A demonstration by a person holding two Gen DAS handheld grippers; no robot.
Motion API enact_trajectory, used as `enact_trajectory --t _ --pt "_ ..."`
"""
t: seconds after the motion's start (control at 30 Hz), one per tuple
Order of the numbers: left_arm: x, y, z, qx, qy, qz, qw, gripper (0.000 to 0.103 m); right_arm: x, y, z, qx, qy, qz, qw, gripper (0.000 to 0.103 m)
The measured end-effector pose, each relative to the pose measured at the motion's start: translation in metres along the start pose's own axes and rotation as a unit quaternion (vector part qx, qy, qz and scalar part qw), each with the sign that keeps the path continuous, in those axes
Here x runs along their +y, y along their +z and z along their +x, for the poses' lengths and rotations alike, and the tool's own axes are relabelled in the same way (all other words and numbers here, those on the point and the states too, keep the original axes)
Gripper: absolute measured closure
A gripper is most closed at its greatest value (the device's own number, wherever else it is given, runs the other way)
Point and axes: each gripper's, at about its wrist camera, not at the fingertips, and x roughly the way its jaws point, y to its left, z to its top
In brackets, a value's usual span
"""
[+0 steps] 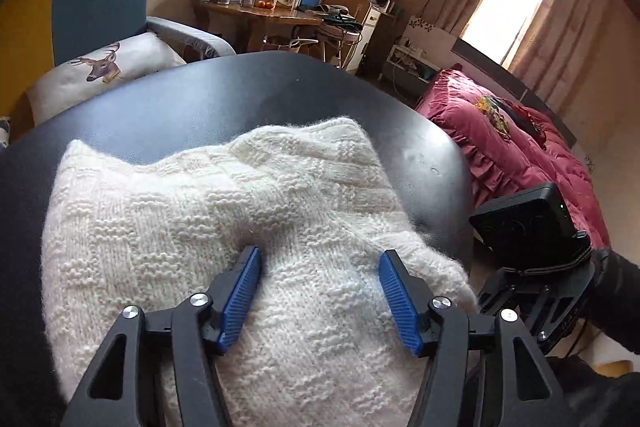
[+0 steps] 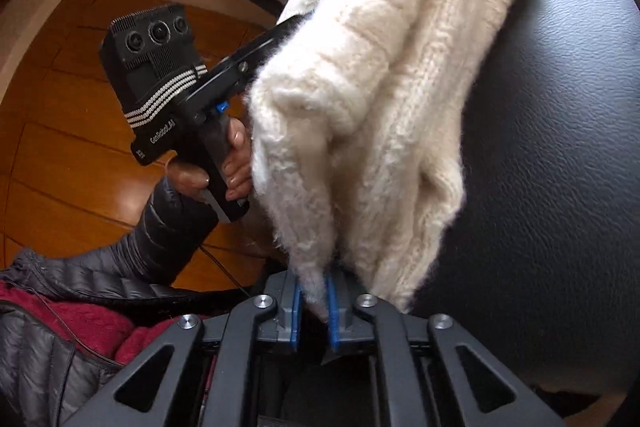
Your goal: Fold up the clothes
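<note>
The left tongs [image 1: 320,267] stand wide over the sweater [image 1: 224,227], their blue pads apart and pressing on nothing, while the right tongs [image 2: 314,301] are drawn narrow and pinch a fuzzy corner of the same knit. The table [image 1: 168,99], black and leathery, carries the sweater, which lies bunched toward its near edge, with the pinched part hanging past the near right corner. To do this fold well, I judge the right tongs should keep their pinch and carry the corner across in one low, even sweep, while the left tongs settle on the doubled layers and hold them flat so nothing drags. The sweater is cream-white, thick and hairy, knit in blocks of raised and smooth stitches, already doubled over in soft rolls, with a ribbed band showing along one folded edge.
</note>
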Motion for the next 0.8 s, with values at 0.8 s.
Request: enact_trajectory --t 0.8 --pt "0.030 -0.057 -0.056 -0.089 0.064 -0.100 0.9890 0.029 0.069 0.018 0.018 -0.135 -0.371 -0.209 0.894 0.073"
